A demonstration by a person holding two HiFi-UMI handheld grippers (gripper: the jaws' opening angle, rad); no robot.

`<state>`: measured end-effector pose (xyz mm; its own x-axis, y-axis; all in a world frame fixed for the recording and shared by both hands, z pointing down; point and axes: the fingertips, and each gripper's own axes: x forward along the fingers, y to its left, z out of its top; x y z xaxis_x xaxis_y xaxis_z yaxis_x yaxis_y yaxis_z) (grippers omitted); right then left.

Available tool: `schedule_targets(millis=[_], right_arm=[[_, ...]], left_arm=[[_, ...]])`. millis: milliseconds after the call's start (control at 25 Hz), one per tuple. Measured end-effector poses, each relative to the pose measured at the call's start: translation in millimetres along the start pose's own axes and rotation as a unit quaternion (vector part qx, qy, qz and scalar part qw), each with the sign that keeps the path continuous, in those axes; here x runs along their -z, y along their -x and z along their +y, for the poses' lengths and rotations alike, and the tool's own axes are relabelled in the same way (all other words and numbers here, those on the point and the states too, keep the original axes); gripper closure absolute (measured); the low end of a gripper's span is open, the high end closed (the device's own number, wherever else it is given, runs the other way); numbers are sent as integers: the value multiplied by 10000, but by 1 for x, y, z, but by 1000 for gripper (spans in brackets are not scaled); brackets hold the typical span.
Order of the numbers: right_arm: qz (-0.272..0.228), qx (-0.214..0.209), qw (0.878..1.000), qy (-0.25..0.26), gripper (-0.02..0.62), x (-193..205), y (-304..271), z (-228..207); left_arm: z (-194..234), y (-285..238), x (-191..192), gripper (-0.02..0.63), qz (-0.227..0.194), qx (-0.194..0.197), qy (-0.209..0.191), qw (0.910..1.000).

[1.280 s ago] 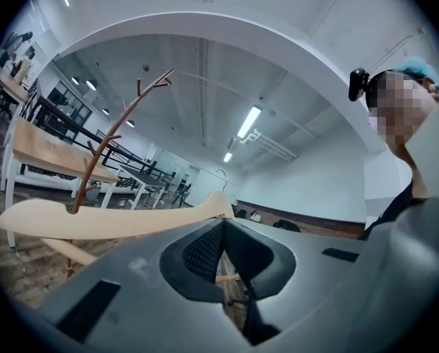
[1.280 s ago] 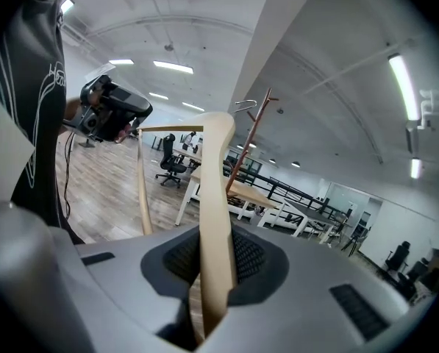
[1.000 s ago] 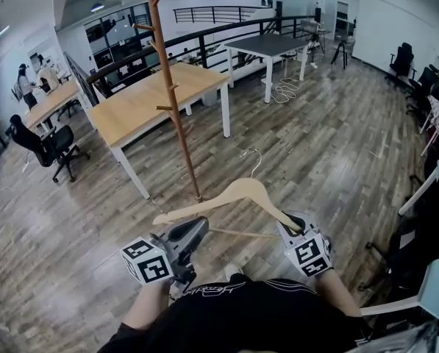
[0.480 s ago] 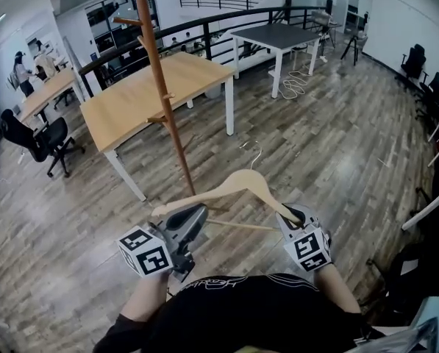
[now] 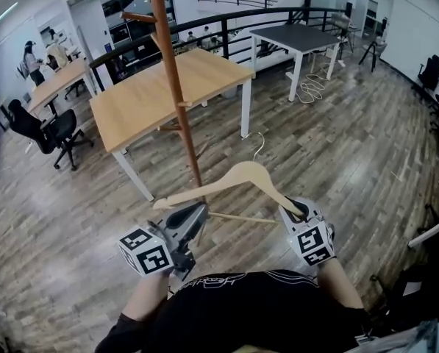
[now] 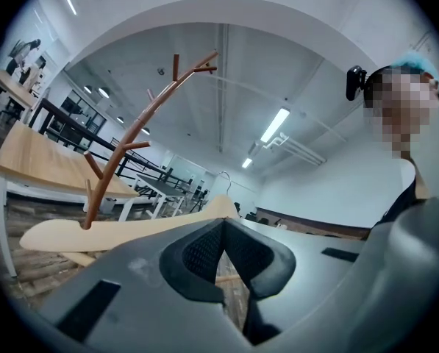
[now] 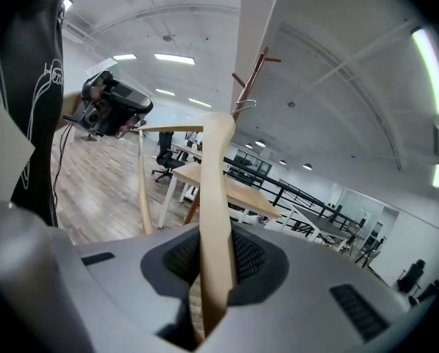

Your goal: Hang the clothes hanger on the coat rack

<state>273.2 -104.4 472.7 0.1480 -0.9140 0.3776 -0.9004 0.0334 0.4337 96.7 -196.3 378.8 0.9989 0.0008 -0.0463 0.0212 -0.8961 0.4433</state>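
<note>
Before rack [image 5: 176, 94]: hanger [image 5: 241, 181], clamped in right gripper [image 5: 296, 213]; left gripper [image 5: 193, 215] closed, empty. Keep hook [image 5: 257, 144] upright; aim it over a peg [image 5: 137, 17].

The hanger [image 5: 241, 173] is just before the coat rack [image 5: 176, 87], with a table [image 5: 138, 105] behind the rack.
</note>
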Motion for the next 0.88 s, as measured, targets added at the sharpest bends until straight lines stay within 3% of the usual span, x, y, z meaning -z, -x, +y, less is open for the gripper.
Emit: schedule_targets(millis=[320, 880], right_arm=[[-206, -322, 9988, 312, 508, -33, -42, 1], [-828, -1198, 9868, 706, 508, -82, -131, -17]], left_arm=[[26, 27, -20, 598, -340, -439, -23, 9985], [67, 27, -48, 598, -807, -1460, -62, 9860]])
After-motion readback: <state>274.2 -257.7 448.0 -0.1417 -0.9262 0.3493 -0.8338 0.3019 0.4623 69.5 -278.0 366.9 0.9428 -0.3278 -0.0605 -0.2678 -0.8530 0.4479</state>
